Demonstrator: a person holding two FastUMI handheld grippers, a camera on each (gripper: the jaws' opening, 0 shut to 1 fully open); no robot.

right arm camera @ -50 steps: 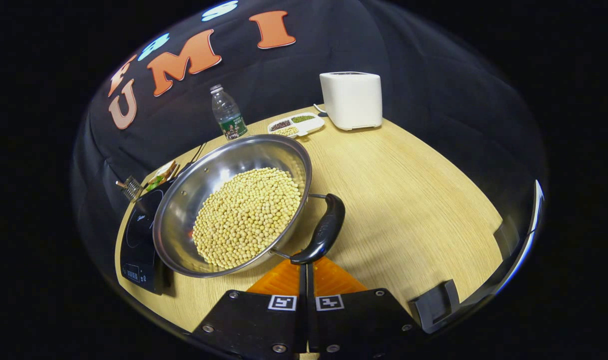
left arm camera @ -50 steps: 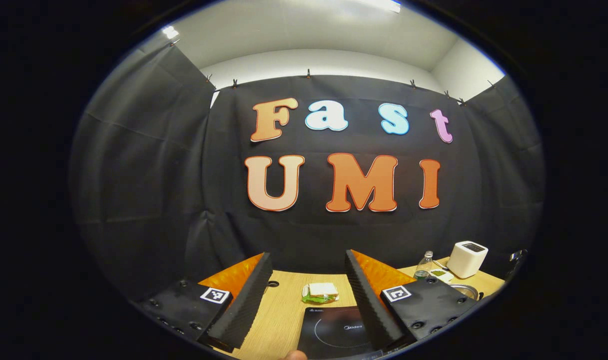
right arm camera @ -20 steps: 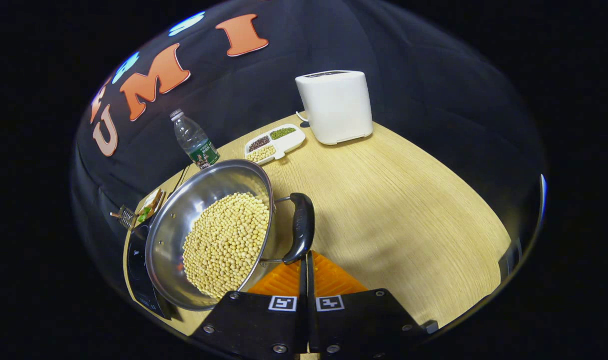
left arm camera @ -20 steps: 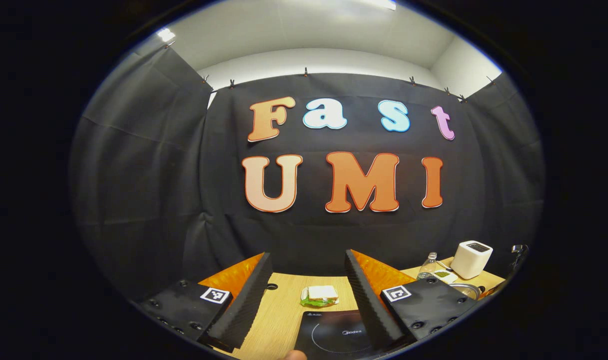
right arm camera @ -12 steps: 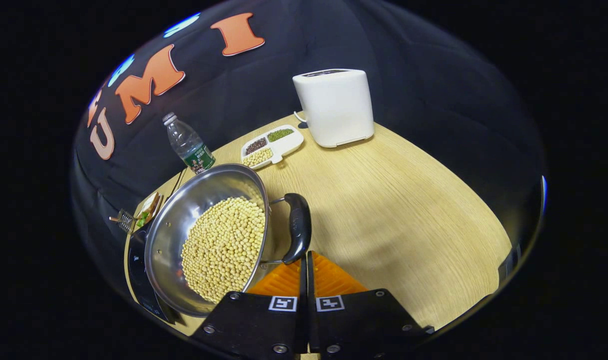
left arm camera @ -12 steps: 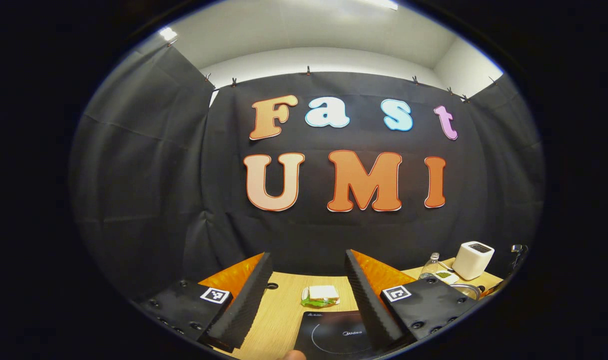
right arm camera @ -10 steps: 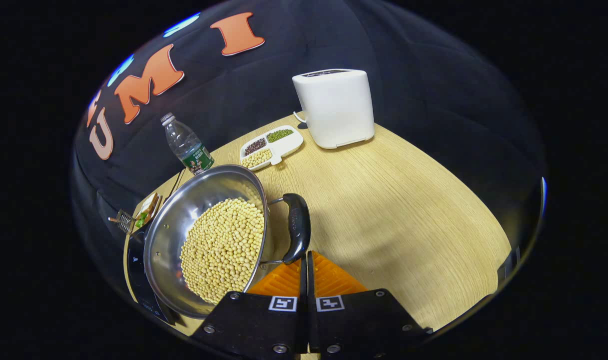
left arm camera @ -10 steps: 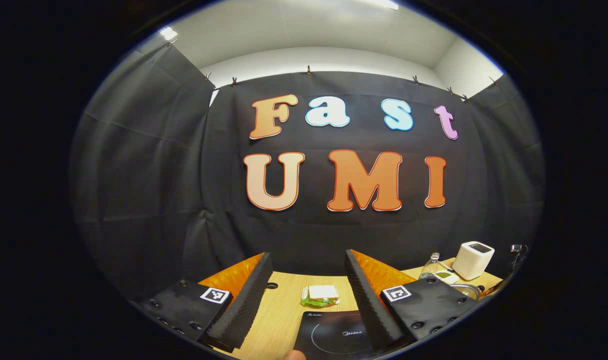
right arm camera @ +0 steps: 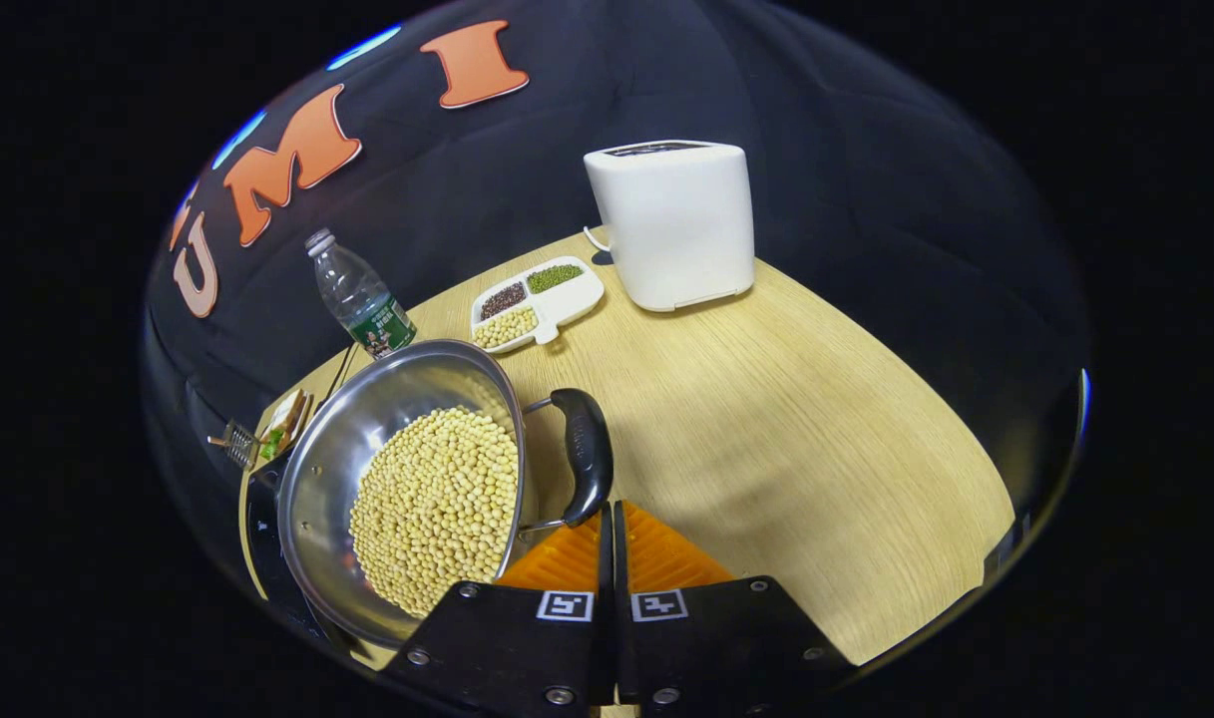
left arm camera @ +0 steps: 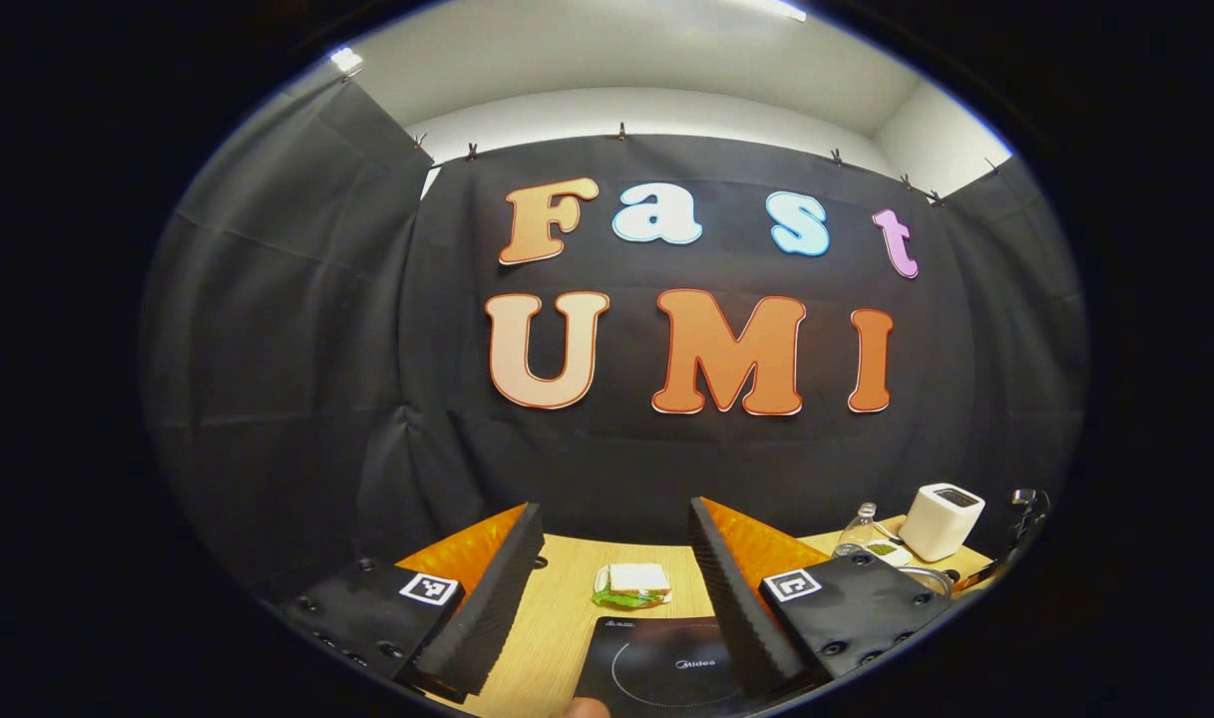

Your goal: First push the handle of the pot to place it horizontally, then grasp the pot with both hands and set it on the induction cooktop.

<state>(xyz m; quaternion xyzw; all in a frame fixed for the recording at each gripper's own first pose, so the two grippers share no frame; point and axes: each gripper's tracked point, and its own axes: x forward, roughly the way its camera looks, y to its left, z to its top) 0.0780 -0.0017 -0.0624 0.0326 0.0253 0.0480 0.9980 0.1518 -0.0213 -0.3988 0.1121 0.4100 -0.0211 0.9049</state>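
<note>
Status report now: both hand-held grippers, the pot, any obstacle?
Right hand-held gripper shut, tips at pot handle. Left hand-held gripper open above induction cooktop. Pot of beans beside cooktop. No obstacle seen.

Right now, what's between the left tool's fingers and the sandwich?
Left gripper view: bare tabletop and the far edge of the induction cooktop. The sandwich sits just beyond the cooktop; the left tool is open.

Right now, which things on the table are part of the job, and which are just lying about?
In the job:
pot
handle
cooktop
right claw
left claw

Lying about:
toaster
bottle
bean tray
sandwich
</note>
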